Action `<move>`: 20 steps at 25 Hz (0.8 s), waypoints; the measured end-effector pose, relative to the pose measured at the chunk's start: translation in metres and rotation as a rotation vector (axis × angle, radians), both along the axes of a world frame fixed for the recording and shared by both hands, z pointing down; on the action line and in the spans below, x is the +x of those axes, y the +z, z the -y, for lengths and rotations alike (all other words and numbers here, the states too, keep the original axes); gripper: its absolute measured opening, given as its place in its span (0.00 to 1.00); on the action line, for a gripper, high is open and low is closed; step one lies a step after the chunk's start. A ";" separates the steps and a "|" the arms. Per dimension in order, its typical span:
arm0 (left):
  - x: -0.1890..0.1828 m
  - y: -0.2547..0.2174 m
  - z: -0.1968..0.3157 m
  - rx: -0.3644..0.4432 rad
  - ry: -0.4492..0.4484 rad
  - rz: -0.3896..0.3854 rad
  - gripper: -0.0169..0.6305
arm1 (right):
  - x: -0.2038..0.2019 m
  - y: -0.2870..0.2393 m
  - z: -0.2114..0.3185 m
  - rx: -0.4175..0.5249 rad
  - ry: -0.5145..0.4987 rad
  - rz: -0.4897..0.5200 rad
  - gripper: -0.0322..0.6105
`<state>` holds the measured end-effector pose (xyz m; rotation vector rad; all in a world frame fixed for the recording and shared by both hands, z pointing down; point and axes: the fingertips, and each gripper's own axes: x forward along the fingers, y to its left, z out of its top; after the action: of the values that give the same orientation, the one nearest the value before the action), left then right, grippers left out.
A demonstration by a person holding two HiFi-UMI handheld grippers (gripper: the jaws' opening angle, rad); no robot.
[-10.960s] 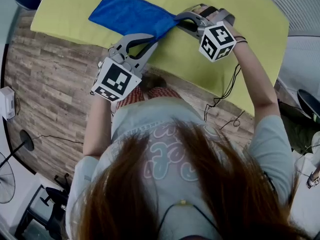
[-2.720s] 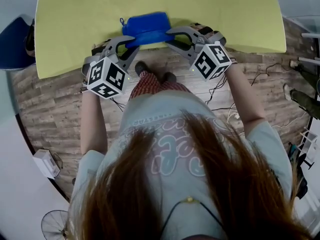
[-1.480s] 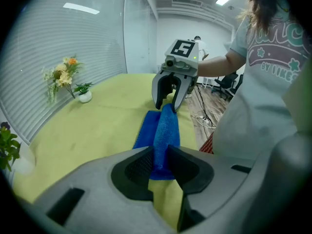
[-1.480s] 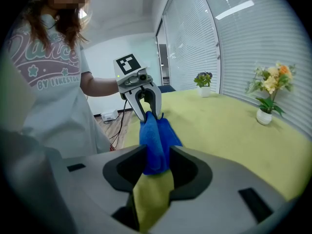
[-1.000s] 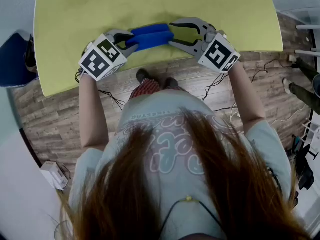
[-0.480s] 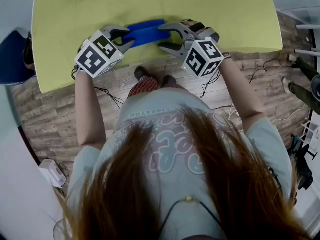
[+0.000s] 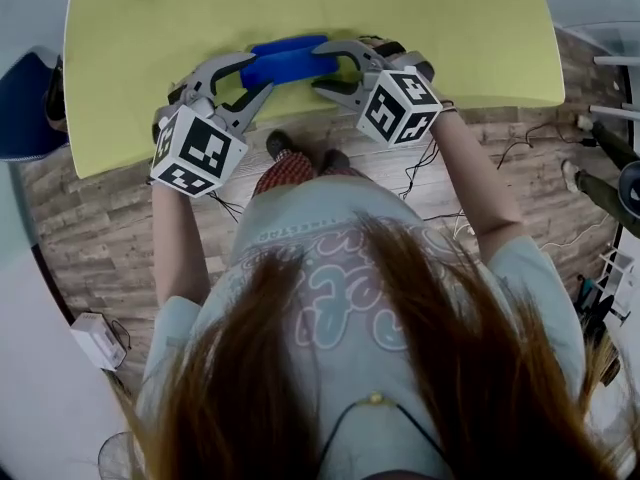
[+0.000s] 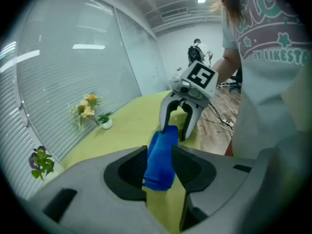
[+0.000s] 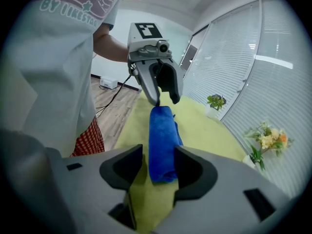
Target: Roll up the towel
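The blue towel (image 7: pixel 285 65) lies rolled into a short roll on the yellow table (image 7: pixel 420 8), near its front edge. My left gripper (image 7: pixel 257 76) hangs a little above the roll's left end. Its jaws have just been opening, and the towel's end (image 8: pixel 163 150) shows between them without being pressed, so this gripper is open. My right gripper (image 7: pixel 320 68) straddles the roll's right end (image 9: pixel 161 140), open, with a strip of table showing beside one pad. Each gripper view shows the other gripper, right (image 8: pixel 174 133) and left (image 9: pixel 165 102), at the far end of the roll.
The table's front edge runs just below the roll, with wooden floor and cables (image 7: pixel 430 168) beneath. A blue chair (image 7: pixel 25 108) stands at the left. A flower vase (image 8: pixel 87 108) and a small potted plant (image 8: pixel 105 123) stand far across the table by the window blinds.
The flat towel is now a roll. Over the last half second my left gripper has lifted and tilted back towards the person, its jaws wider. The right gripper has barely shifted.
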<state>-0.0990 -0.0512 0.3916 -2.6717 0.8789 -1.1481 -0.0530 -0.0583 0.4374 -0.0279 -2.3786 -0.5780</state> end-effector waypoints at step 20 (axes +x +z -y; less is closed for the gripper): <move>-0.009 0.041 0.015 -0.237 0.049 0.134 0.27 | -0.002 -0.012 0.022 -0.201 -0.003 0.028 0.29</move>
<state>-0.1076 -0.0661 0.4329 -2.7366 0.6909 -1.4852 -0.0546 -0.0803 0.4256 -0.1124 -2.4558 -0.3409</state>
